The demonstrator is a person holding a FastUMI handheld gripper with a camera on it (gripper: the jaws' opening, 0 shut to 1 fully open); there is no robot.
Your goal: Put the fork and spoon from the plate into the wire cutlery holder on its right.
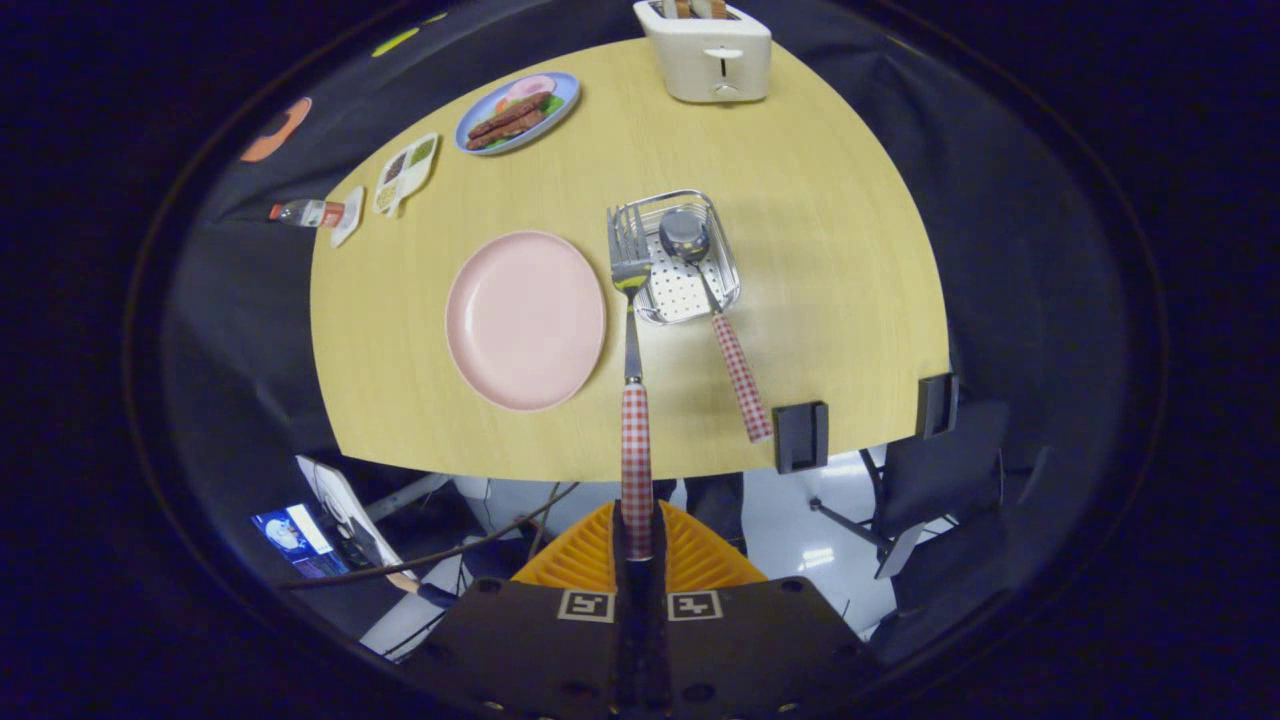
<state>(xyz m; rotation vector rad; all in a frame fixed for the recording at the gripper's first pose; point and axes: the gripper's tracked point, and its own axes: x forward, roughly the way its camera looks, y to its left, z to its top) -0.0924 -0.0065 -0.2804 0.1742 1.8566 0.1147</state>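
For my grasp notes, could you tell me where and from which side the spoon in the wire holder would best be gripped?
Probably the checked handle of the spoon, from its free end: its bowl sits inside the wire cutlery holder, while the handle slants out over the rim, clear of the wires. The gripper is shut on the fork, so that would have to be released first.

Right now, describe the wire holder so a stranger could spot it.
On the wooden table, just right of the pink plate, stands the wire holder. It alone is a shiny basket, with a spoon leaning out; the gripper holds a fork beside it.
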